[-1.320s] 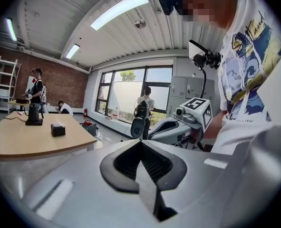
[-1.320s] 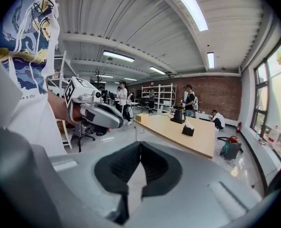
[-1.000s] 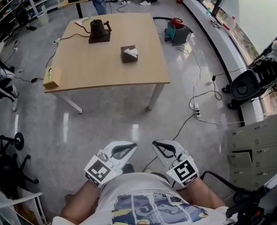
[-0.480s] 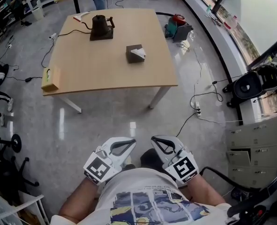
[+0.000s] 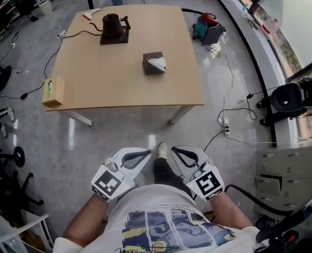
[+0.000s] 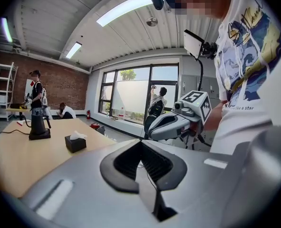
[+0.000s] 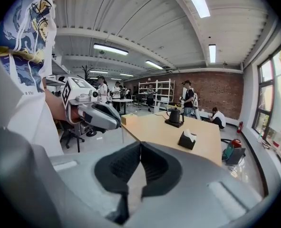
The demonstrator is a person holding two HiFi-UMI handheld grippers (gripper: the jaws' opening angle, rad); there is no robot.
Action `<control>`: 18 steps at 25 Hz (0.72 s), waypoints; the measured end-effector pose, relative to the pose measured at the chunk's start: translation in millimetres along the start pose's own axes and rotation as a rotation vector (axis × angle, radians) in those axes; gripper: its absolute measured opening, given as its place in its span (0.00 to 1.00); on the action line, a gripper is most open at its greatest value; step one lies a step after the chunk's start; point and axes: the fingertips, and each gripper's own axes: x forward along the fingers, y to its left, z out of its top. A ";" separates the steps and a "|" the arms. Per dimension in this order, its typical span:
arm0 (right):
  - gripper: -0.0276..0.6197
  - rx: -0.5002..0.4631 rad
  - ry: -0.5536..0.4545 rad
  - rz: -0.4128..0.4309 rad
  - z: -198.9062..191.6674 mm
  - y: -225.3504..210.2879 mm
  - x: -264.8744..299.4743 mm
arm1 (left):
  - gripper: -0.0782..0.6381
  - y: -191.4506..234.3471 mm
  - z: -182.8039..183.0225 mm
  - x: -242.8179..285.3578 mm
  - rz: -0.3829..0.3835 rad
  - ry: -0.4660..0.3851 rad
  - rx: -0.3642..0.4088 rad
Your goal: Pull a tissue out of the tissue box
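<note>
A dark tissue box (image 5: pixel 154 63) with a white tissue sticking out of its top stands on the wooden table (image 5: pixel 108 78), right of the middle. It also shows in the left gripper view as the tissue box (image 6: pixel 75 142) and in the right gripper view as the tissue box (image 7: pixel 187 139). My left gripper (image 5: pixel 147 154) and right gripper (image 5: pixel 175 153) are held side by side near the person's waist, over the floor and well short of the table. Both are shut with nothing between the jaws. The left gripper (image 6: pixel 141 141) and right gripper (image 7: pixel 140 144) show their pads meeting.
A black kettle (image 5: pixel 112 26) on a base stands at the table's far side, with its cable running off to the left. A yellow box (image 5: pixel 53 91) lies at the left edge. Cables and a power strip (image 5: pixel 225 125) lie on the floor at right. A black chair (image 5: pixel 286 98) and grey cabinets (image 5: pixel 287 159) stand at right.
The table and tissue box have shifted closer and sit lower in the head view as the person walks toward them. Both grippers stay shut and side by side.
</note>
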 end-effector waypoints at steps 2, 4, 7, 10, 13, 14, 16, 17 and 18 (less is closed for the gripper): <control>0.05 -0.008 -0.006 0.010 0.3 -26.7 6.4 | 0.12 13.9 8.0 22.3 0.004 0.002 0.009; 0.05 -0.014 -0.012 0.022 1.9 -52.7 12.3 | 0.12 28.0 16.1 44.5 0.012 0.006 0.033; 0.05 -0.020 -0.022 0.043 5.6 -88.3 21.8 | 0.12 50.0 28.8 73.9 0.032 0.011 0.041; 0.05 -0.020 -0.034 0.057 8.4 -121.6 30.8 | 0.12 70.4 36.9 100.9 0.058 0.028 0.040; 0.05 -0.015 -0.042 0.075 7.7 -149.5 36.5 | 0.12 86.5 43.5 125.4 0.080 0.041 0.041; 0.05 -0.016 -0.044 0.084 6.0 -156.4 39.1 | 0.12 92.0 45.0 131.6 0.089 0.044 0.039; 0.05 -0.003 -0.048 0.100 2.9 -166.6 45.0 | 0.12 103.2 46.4 140.5 0.110 0.055 0.035; 0.05 0.005 -0.049 0.106 1.0 -171.5 47.5 | 0.12 108.5 46.8 144.7 0.121 0.062 0.032; 0.05 0.010 -0.048 0.109 -1.6 -176.8 49.3 | 0.12 113.3 46.6 149.1 0.131 0.069 0.034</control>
